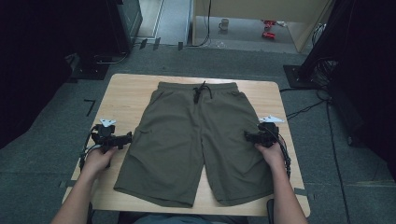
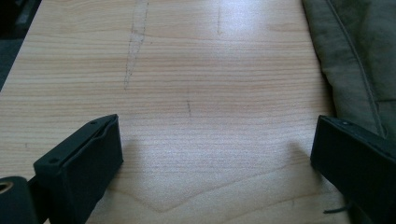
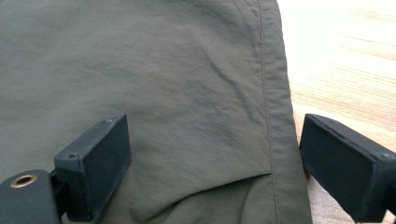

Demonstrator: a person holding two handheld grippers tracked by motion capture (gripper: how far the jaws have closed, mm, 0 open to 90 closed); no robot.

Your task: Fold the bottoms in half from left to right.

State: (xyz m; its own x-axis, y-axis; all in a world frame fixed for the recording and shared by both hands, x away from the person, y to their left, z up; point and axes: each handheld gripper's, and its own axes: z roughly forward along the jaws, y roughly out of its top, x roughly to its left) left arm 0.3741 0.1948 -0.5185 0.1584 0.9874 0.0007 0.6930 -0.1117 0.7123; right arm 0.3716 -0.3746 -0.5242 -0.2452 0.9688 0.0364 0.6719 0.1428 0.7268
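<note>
Jaws wide beside flat shorts (image 1: 196, 140)

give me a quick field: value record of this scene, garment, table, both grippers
garment: olive green shorts, laid flat, waistband at the far side, legs toward the person
drawstring: black drawstring, tied at the waistband centre
surface: light wooden table
left hand-held gripper: open, over bare wood just beside the shorts' left edge
right hand-held gripper: open, straddling the shorts' right side seam
contact: neither is closed on the fabric
background: mug on the floor beyond the table
</note>
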